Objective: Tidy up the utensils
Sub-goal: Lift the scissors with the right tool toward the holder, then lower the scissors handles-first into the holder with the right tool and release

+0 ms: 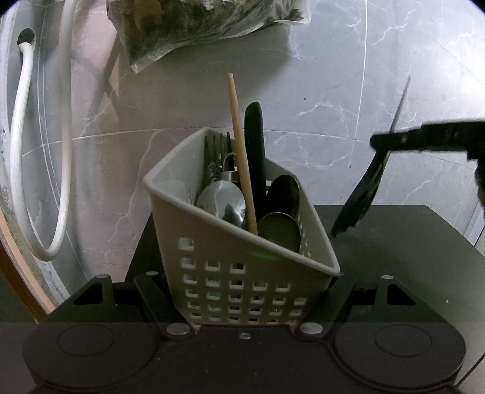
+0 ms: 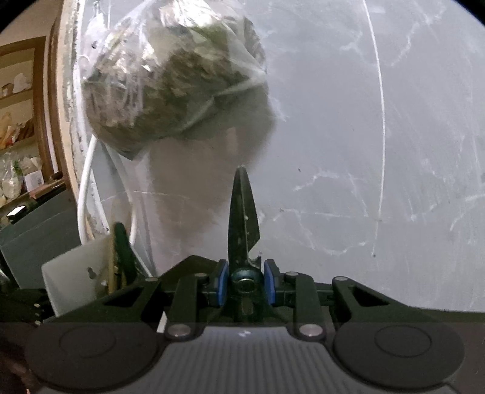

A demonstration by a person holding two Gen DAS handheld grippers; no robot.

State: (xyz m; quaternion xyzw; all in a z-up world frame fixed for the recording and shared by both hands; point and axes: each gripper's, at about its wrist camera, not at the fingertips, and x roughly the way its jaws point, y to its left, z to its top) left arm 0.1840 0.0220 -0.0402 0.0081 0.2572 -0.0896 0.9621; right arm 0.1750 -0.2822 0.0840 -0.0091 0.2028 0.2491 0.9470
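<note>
A white perforated utensil caddy [image 1: 242, 272] stands on a black surface, holding spoons [image 1: 221, 203], forks, a wooden chopstick [image 1: 241, 157] and a black-handled utensil [image 1: 256, 157]. My left gripper [image 1: 242, 300] is shut on the caddy's lower wall, one finger at each side. My right gripper [image 2: 245, 282] is shut on a pair of black scissors [image 2: 242, 218] at the pivot, blades pointing up. In the left wrist view the right gripper [image 1: 391, 142] holds the scissors [image 1: 360, 194] in the air to the right of the caddy. The caddy [image 2: 78, 272] shows at lower left in the right wrist view.
A grey marble-tiled wall [image 1: 318, 91] rises behind. A plastic bag of dark greens [image 1: 197, 27] hangs above the caddy. A white hose [image 1: 21, 136] loops down the wall at left. The black surface [image 1: 394, 242] extends right. Wooden shelves [image 2: 21, 106] lie far left.
</note>
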